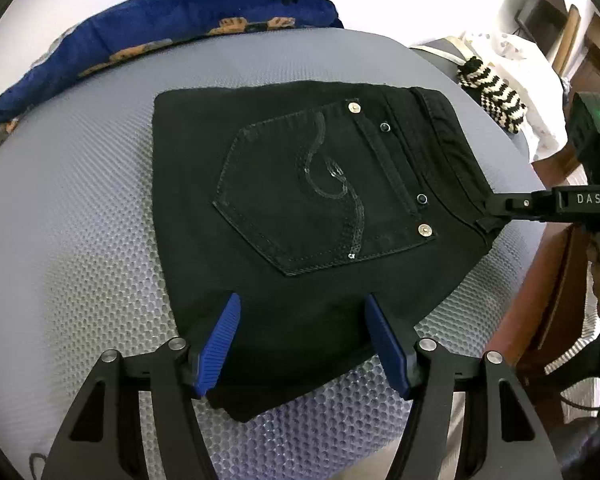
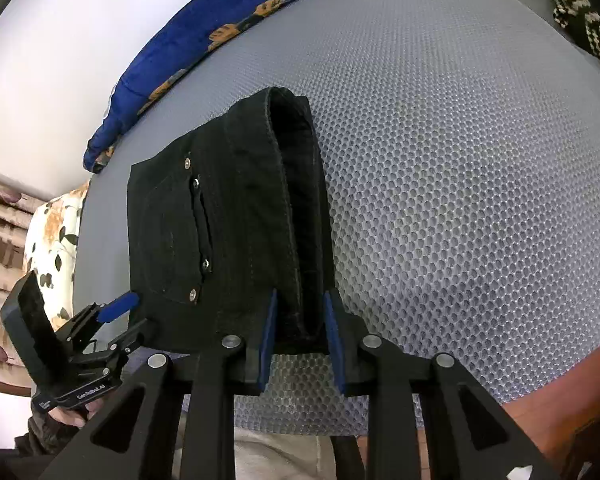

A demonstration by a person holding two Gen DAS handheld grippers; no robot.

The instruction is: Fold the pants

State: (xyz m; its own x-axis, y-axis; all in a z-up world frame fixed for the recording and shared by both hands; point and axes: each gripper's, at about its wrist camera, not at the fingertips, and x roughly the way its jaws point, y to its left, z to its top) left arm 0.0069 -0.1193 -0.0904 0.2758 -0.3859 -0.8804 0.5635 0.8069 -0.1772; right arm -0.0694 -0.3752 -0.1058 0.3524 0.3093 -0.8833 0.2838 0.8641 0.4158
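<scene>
Black pants (image 1: 300, 184) lie folded into a compact rectangle on the grey mesh surface (image 1: 80, 200), back pocket with a sequin swirl facing up. My left gripper (image 1: 302, 320) stands open over the near edge of the fold, blue pads wide apart and the cloth lying flat between them. In the right wrist view the pants (image 2: 172, 232) run away from me, with the waistband (image 2: 296, 220) standing up as a loop. My right gripper (image 2: 300, 320) straddles the near end of that waistband, jaws narrowly open. The right gripper (image 1: 490, 212) reaches the waistband corner from the right. The left gripper (image 2: 130, 320) shows at the pants' left edge.
A blue cushion with orange prints (image 1: 160, 28) lies along the far edge of the mesh surface (image 2: 460, 160). A black-and-white striped knit item (image 1: 492, 92) sits at the far right. A brown wooden edge (image 1: 548, 288) borders the right side. A floral cushion (image 2: 56, 240) lies to the left.
</scene>
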